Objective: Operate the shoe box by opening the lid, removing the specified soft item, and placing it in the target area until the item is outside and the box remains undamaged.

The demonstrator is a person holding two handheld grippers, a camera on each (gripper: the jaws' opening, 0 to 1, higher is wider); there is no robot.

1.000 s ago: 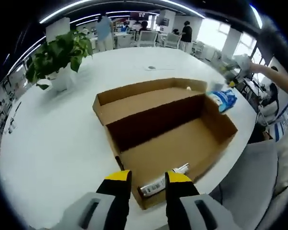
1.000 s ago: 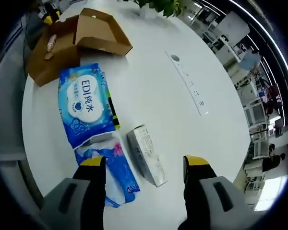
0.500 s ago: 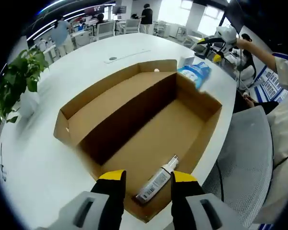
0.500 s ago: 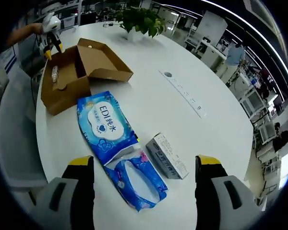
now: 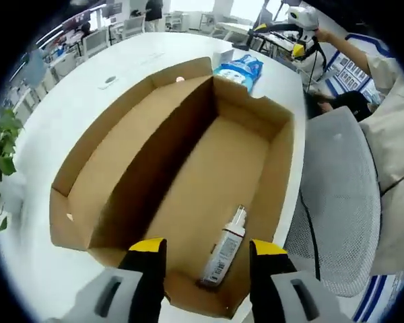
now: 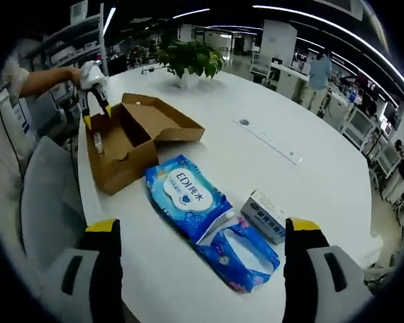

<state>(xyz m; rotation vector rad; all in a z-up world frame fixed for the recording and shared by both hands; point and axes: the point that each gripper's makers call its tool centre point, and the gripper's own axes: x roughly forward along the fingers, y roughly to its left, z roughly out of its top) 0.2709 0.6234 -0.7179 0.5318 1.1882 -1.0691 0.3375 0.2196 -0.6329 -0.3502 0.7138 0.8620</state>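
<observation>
Hovering our left tool [image 5: 205,250], jaws apart, over the spray bottle [image 5: 223,247] in the open shoe box [image 5: 155,155], we risk denting cardboard; right tool [image 6: 205,232] gapes empty.

We see a brown cardboard shoe box [image 5: 188,175], a white spray bottle [image 5: 223,250] with dark print, a blue wipes pack [image 6: 188,196] with white label, a crumpled blue pack [image 6: 237,257] with pink, a white table [image 6: 310,168], our yellow-tipped black jaws, a green plant [image 6: 188,57], a grey mesh chair [image 5: 337,202].
</observation>
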